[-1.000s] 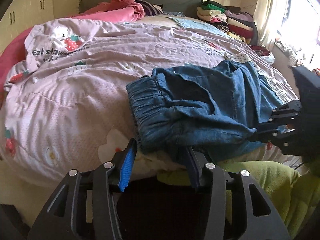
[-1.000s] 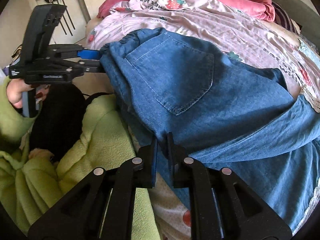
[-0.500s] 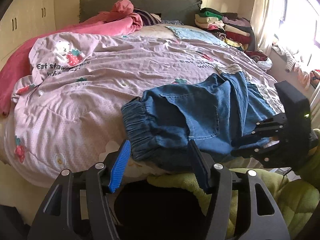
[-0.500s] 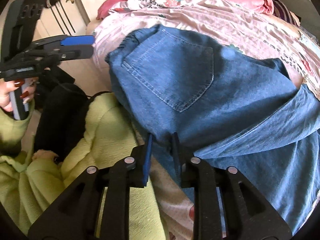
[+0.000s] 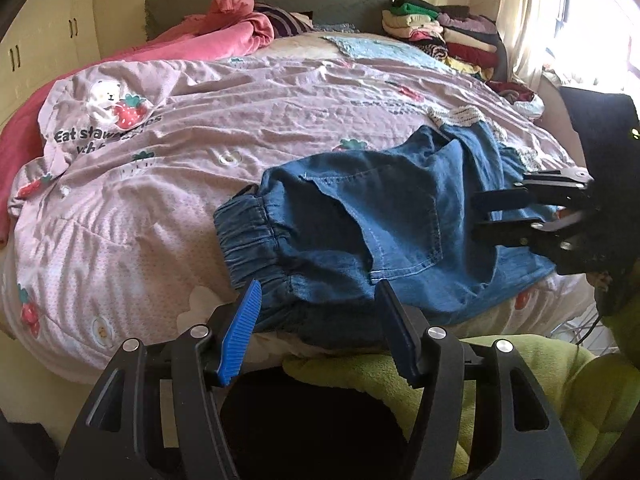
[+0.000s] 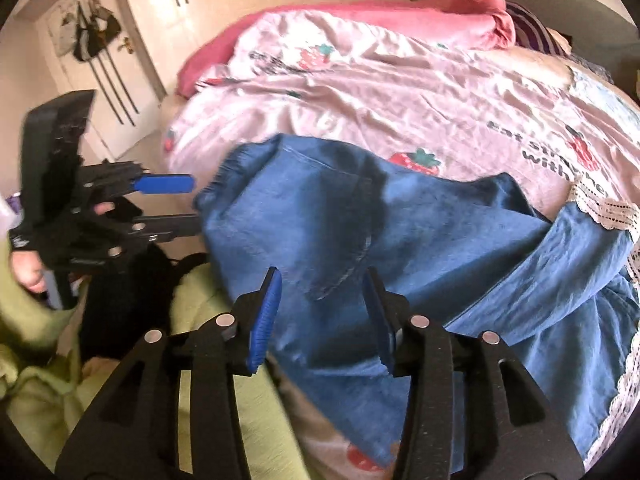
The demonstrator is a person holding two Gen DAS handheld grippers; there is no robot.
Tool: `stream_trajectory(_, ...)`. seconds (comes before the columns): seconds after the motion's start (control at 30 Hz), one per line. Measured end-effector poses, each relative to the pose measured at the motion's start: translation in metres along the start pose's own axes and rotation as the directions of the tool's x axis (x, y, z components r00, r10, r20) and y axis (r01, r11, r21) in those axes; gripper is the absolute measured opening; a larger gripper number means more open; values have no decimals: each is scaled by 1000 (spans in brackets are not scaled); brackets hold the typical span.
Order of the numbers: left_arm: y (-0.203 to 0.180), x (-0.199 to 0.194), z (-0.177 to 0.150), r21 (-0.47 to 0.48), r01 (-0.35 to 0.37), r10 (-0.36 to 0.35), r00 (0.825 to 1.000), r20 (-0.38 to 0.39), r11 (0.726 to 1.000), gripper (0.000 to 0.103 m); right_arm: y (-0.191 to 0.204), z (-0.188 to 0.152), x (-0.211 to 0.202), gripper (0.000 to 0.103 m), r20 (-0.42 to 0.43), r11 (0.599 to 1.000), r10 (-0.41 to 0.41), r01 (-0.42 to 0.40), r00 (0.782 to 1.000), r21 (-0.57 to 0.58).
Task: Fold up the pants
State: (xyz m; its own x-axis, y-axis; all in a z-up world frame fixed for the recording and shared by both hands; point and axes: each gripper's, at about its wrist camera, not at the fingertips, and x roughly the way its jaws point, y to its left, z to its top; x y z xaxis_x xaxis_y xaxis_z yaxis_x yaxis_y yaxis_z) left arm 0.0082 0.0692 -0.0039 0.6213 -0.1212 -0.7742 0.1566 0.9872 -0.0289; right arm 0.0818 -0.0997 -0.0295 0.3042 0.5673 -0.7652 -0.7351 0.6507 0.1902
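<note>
Left gripper [image 5: 318,300] jaws apart, empty, just short of the elastic waistband of the blue denim pants [image 5: 384,232]. Right gripper [image 6: 322,292] jaws opening, pads clear of the fabric. Pants lie folded on the lilac strawberry-print quilt [image 5: 224,128] at the bed's near edge.

Right wrist view smeared by motion blur; quilt lettering [image 6: 552,152] only partly legible. Pants [image 6: 460,264] run off the right edge of that view, far leg ends hidden. In the left wrist view, pants' [image 5: 380,216] near hem drops behind the bed edge; the far clothes stack [image 5: 440,36] is too small to sort.
</note>
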Motion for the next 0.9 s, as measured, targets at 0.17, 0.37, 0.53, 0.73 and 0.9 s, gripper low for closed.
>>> stream_trajectory(0.17, 2, 14, -2, 7, -10, 10, 999, -33, 1000, 58, -12, -5, 30, 39, -88, 998, -39, 43, 995, 37)
stream_trajectory(0.37, 7, 33, -8, -5, -12, 12, 998, -68, 1000, 58, -14, -11, 39, 48, -96, 998, -18, 23, 995, 51)
stream_trajectory(0.53, 7, 15, -6, -50, 0, -1, 1000, -13, 999, 62, -22, -6, 1, 53, 8, 997, -29, 28, 1000, 75)
stream_trajectory(0.73, -21, -12, 14, -32, 100, -97, 991, 88, 994, 69, -70, 7, -40, 60, 86, 975, -170, 155, 982, 158)
stream_trajectory(0.9, -55, 9, 33, 14, 218, -219, 974, 54, 976, 72, -133, 35, -44, 63, 55, 928, -275, 250, 960, 277)
